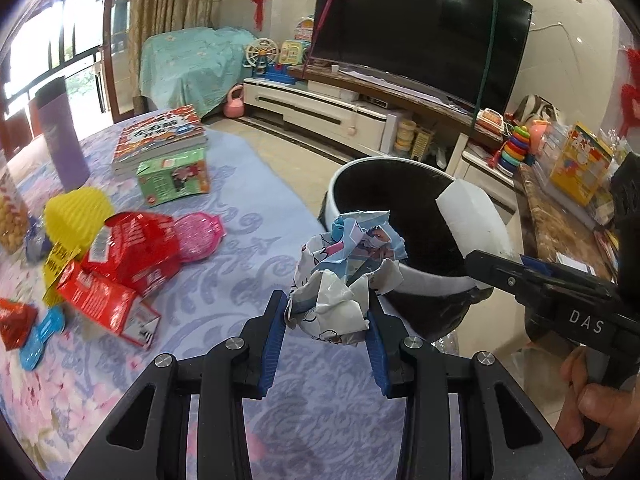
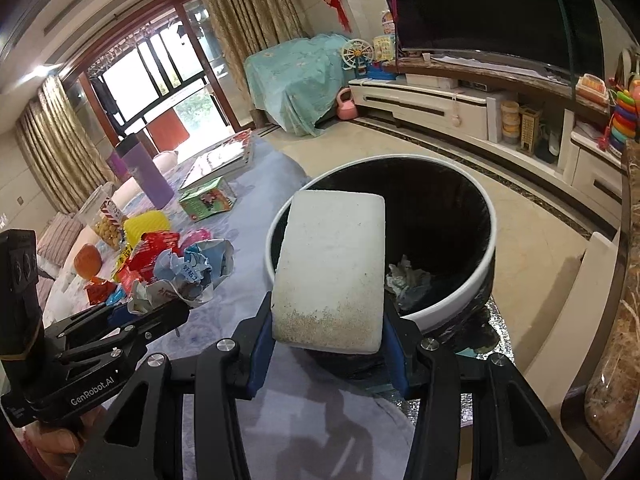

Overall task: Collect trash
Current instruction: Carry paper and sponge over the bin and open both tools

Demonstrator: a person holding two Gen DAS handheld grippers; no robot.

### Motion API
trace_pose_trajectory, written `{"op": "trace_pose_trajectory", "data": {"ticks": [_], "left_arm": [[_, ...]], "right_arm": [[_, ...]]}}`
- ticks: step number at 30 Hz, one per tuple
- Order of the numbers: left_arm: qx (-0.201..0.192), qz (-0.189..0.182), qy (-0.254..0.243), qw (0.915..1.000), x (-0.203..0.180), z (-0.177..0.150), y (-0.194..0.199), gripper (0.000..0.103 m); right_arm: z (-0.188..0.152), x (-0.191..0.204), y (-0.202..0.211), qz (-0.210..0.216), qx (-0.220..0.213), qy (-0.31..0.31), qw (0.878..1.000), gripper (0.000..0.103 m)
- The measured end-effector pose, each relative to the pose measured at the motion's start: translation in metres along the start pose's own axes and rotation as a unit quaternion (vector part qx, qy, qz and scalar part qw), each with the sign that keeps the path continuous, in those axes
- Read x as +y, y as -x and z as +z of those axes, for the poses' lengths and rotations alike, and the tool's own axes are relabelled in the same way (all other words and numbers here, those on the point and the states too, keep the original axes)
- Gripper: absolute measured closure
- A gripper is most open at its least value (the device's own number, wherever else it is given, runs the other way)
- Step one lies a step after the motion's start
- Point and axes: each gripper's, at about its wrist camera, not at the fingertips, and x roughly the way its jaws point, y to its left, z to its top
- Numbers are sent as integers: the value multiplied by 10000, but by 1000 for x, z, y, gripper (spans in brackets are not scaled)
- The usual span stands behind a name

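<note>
My left gripper (image 1: 328, 312) is shut on a crumpled ball of printed paper (image 1: 346, 276), held above the table's edge just short of the bin (image 1: 400, 280). My right gripper (image 2: 326, 328) is shut on a white foam block (image 2: 332, 268) that hangs over the near rim of the black-lined, white-rimmed bin (image 2: 476, 276). Crumpled paper (image 2: 408, 280) lies at the bin's bottom. In the left wrist view the foam block (image 1: 472, 220) shows over the bin, with the right gripper's black body at the right. The paper ball (image 2: 192, 272) and left gripper (image 2: 160, 308) appear at the left of the right wrist view.
On the blue patterned tablecloth (image 1: 248, 248) lie red snack wrappers (image 1: 128, 256), a yellow ribbed object (image 1: 76, 212), a pink piece (image 1: 200, 232), a green box (image 1: 172, 176), books (image 1: 160, 136) and a purple cylinder (image 1: 60, 136). A TV unit (image 1: 340, 112) and a marble-topped counter (image 1: 560, 224) stand beyond.
</note>
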Motion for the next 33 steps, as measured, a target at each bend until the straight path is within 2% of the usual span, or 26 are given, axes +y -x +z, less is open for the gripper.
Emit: {"op": "trace_pose_trajectory", "data": {"ticks": [20, 33], "left_arm": [[-37, -102, -479, 9988, -30, 47, -44, 66], [161, -80, -685, 9975, -42, 62, -76, 64]], "right_arm": [[23, -37, -14, -226, 101, -55, 9997, 55], [37, -49, -25, -263, 182, -11, 9995, 54]]}}
